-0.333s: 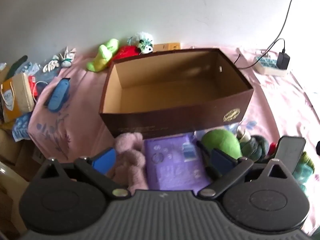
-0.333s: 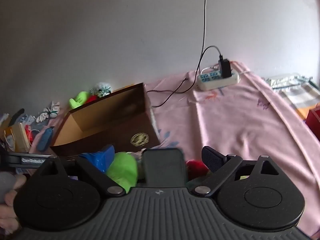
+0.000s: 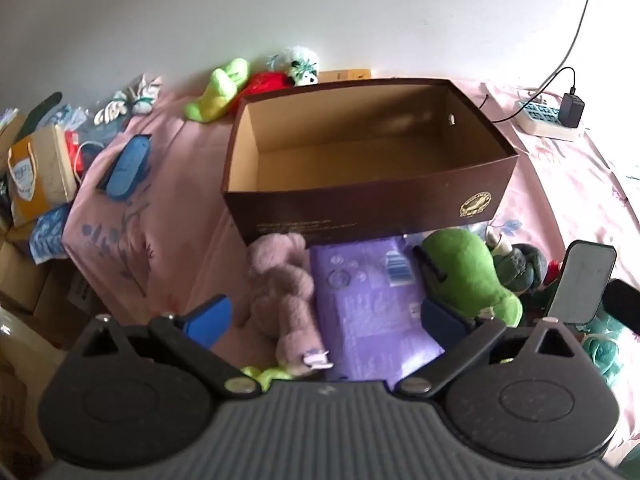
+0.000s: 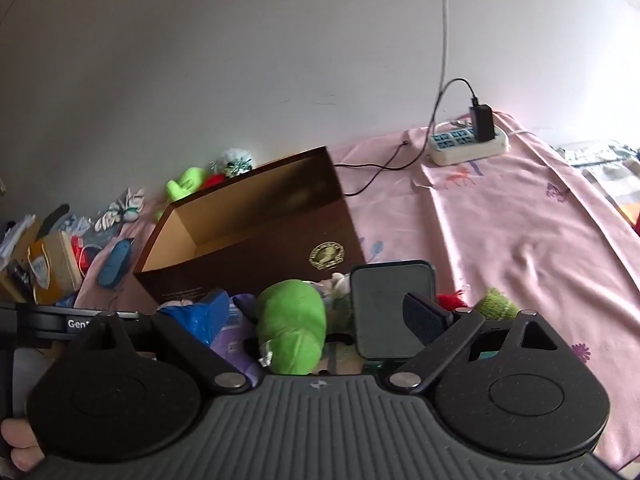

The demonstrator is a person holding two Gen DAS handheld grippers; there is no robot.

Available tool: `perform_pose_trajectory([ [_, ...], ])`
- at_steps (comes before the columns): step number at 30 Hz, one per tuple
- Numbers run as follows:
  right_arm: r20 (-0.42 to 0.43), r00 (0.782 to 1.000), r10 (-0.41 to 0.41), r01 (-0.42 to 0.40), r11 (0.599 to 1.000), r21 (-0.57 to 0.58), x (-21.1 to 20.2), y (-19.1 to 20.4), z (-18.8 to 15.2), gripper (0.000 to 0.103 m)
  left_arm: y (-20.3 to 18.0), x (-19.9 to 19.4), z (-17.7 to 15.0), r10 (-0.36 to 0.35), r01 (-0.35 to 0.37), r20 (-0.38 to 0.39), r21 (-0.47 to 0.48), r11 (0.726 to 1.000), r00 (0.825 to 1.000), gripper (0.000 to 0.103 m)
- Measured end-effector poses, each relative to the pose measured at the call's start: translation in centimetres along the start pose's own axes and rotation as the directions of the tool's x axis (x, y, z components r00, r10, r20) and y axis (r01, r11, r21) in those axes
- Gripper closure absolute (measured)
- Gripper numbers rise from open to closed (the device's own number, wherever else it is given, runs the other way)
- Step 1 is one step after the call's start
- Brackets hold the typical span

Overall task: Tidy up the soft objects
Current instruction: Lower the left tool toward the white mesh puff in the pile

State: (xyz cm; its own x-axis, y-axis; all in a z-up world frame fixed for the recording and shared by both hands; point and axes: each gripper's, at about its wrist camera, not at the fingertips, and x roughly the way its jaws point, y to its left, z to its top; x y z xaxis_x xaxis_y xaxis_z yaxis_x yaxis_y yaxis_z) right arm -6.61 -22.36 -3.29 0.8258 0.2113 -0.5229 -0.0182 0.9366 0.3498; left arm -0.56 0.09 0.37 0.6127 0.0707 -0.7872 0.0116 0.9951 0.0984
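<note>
An open brown box (image 3: pixel 360 216) stands on the pink cloth with nothing inside. In front of it lie a pink plush (image 3: pixel 284 284), a purple packet (image 3: pixel 368 304), a green plush (image 3: pixel 464 272) and a dark green plush (image 3: pixel 516 264). My left gripper (image 3: pixel 326 316) hovers open above the pink plush and the packet, touching neither. My right gripper (image 4: pixel 316 316) is open too. The green plush (image 4: pixel 292 332) and a dark phone (image 4: pixel 390 312) show between its fingers, below them, and the pads press on neither. The box (image 4: pixel 256 252) lies just beyond.
Behind the box sit a lime plush (image 3: pixel 216 92), a red one (image 3: pixel 266 82) and a white one (image 3: pixel 302 66). A blue case (image 3: pixel 128 166) and paper bags (image 3: pixel 38 172) are on the left, and a power strip (image 4: pixel 468 144) with cables at the back right. A hand (image 4: pixel 16 444) shows low on the left.
In the left wrist view the box has slid up and more of the pink plush shows. The right wrist view has swung slightly left. Both grippers remain open.
</note>
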Motion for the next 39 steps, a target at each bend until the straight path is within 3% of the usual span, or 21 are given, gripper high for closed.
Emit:
perform_pose_trajectory([
  [3,-0.019,1.0,-0.011,0.011,1.0,-0.011,0.1,0.9,-0.1,0.023,-0.4,-0.1,0.3,0.024,-0.024,-0.006,-0.01,1.0,1.0,0.002],
  [7,-0.039,0.999,0.011,-0.011,1.0,-0.011,0.2,1.2,-0.5,0.023,0.1,-0.5,0.0,0.013,-0.014,-0.021,-0.025,1.0,1.0,0.002],
  [17,-0.057,0.998,-0.023,0.017,0.995,-0.103,-0.3,2.5,-1.5,0.027,0.8,-0.1,-2.3,-0.016,0.016,-0.048,-0.007,1.0,0.999,0.002],
  [39,-0.134,0.989,-0.057,0.048,0.996,-0.072,0.5,1.6,-2.9,0.049,0.2,0.7,-4.6,-0.035,0.04,-0.089,0.055,0.998,0.995,0.002],
])
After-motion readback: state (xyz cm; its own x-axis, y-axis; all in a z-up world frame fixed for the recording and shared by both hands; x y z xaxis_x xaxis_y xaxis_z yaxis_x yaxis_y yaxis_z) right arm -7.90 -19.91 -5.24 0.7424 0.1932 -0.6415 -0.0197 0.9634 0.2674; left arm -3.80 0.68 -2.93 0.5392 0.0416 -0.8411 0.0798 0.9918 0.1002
